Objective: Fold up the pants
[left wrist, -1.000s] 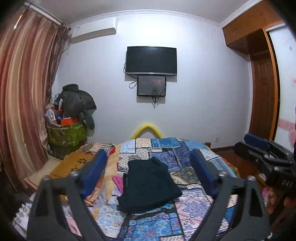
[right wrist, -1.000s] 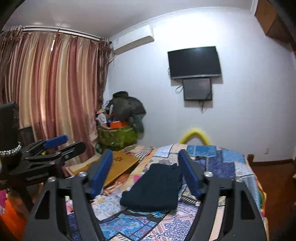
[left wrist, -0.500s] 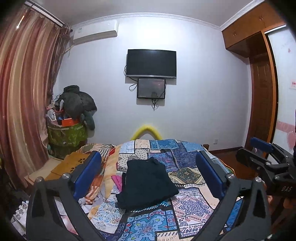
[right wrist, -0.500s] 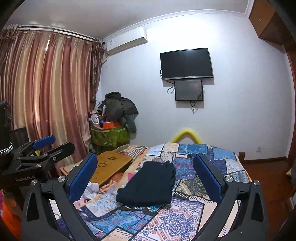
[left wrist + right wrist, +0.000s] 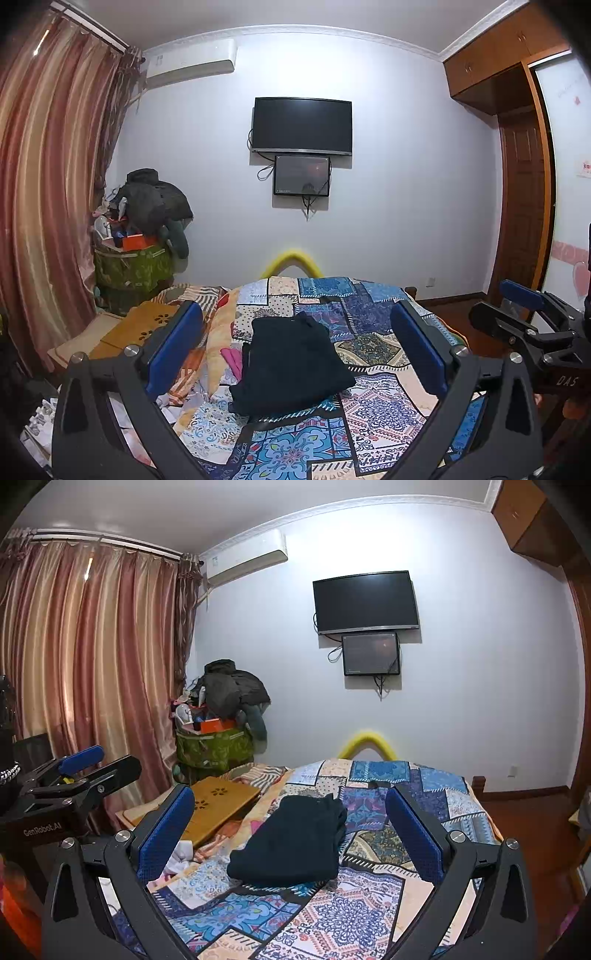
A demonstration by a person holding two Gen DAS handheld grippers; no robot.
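Note:
Dark folded pants (image 5: 291, 365) lie in a compact stack on the patchwork bed cover (image 5: 369, 402); they also show in the right wrist view (image 5: 295, 843). My left gripper (image 5: 295, 350) is open and empty, held above the near end of the bed, apart from the pants. My right gripper (image 5: 290, 830) is open and empty too, raised well back from the pants. Each gripper shows at the other view's edge: the right one (image 5: 524, 314) and the left one (image 5: 85, 771).
A wooden lap desk (image 5: 218, 805) lies at the bed's left edge. A green basket piled with clothes (image 5: 136, 258) stands by the curtain (image 5: 44, 206). A TV (image 5: 301, 125) hangs on the far wall. A wooden wardrobe (image 5: 517, 206) stands at right.
Both grippers have opened wider and pulled back and up from the pants. The pants have not moved.

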